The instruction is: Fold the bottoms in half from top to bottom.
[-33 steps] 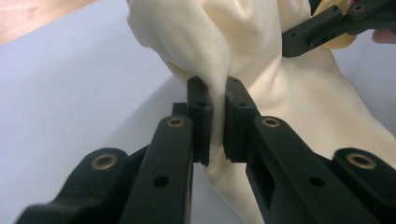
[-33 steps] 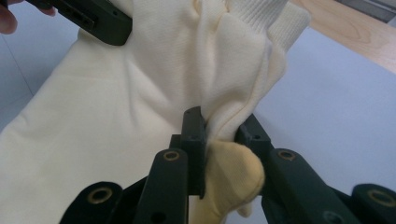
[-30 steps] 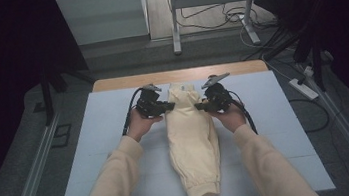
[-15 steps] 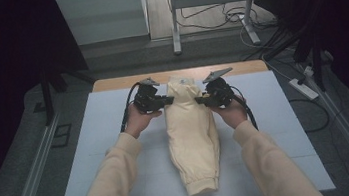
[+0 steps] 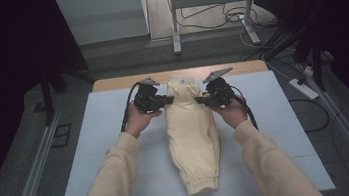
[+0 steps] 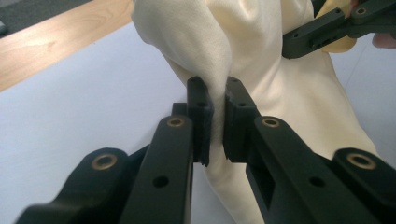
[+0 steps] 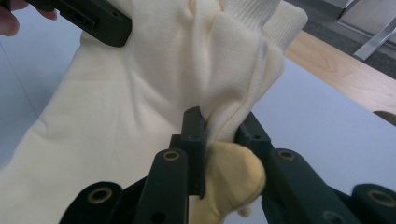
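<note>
A cream sweatshirt (image 5: 193,136), folded into a long narrow shape, lies down the middle of the pale mat (image 5: 98,152), its ribbed hem toward the person. My left gripper (image 5: 165,100) is shut on the left side of the garment's far end; in the left gripper view the jaws pinch a fold of the cream fabric (image 6: 219,70) at my left gripper (image 6: 215,122). My right gripper (image 5: 202,99) is shut on the right side of that same end. In the right gripper view a bunch of cloth (image 7: 154,88) sits squeezed in my right gripper (image 7: 223,135). The far end is lifted slightly off the mat.
The mat covers a wooden table whose bare far edge (image 5: 120,82) shows behind the grippers. Beyond it stand a metal frame leg (image 5: 173,22) and loose cables (image 5: 233,17) on the floor. A power strip (image 5: 303,88) lies right of the table. Metal rails flank both sides.
Both grippers have carried the garment's far end farther away from the person, stretching the sweatshirt out longer along the mat. Their hold on the cloth has stayed the same.
</note>
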Demonstrator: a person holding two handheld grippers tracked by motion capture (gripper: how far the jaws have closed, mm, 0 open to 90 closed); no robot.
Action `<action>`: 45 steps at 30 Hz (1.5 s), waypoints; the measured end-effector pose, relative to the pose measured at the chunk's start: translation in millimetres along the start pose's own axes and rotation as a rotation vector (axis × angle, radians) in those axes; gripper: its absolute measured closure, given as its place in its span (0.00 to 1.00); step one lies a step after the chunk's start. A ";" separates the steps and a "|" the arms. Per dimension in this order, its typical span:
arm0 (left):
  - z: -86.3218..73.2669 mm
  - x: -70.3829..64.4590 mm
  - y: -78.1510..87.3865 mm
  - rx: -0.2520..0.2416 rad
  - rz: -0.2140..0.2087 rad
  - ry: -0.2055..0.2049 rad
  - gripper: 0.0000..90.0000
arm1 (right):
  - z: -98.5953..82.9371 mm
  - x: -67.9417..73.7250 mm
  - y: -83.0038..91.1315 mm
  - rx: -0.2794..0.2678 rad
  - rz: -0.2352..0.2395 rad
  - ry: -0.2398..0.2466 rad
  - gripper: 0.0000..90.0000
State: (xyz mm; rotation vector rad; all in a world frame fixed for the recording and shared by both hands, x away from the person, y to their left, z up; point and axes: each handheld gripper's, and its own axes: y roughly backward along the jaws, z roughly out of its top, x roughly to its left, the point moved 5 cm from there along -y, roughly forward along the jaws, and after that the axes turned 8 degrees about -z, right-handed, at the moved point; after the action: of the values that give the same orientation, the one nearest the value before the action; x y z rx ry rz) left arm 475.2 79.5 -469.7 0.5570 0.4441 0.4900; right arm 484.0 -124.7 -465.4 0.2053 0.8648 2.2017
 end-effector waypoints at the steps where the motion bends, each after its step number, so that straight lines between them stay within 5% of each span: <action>1: 2.6 0.3 1.7 -0.002 0.002 -0.003 0.91 | 1.8 -0.8 0.8 -0.004 -0.003 0.003 0.84; 6: 13.9 -2.1 12.7 -0.050 0.004 -0.007 0.91 | 17.5 -3.6 11.9 -0.045 -0.024 0.005 0.84; 13: 10.5 -1.1 9.5 -0.030 0.012 -0.010 0.91 | 11.6 -1.5 6.8 -0.031 -0.025 0.002 0.84; 20: 38.5 -1.0 29.5 -0.092 0.035 -0.032 0.92 | 38.9 -6.8 23.0 -0.094 -0.077 0.028 0.84; 30: 39.7 -0.5 26.1 -0.067 0.038 -0.032 0.92 | 36.1 -8.8 20.1 -0.084 -0.077 0.018 0.84; 38: 72.8 -4.1 42.8 -0.090 0.069 -0.086 0.92 | 62.4 -21.6 35.3 -0.146 -0.118 0.028 0.84; 45: 64.2 -3.6 33.0 -0.063 0.062 -0.081 0.92 | 53.7 -20.8 33.3 -0.129 -0.119 0.036 0.84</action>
State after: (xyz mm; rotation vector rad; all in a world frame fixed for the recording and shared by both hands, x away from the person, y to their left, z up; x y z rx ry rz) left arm 495.2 77.1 -400.3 0.5293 0.3337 0.5372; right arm 500.0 -127.6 -400.9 0.0502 0.7318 2.1462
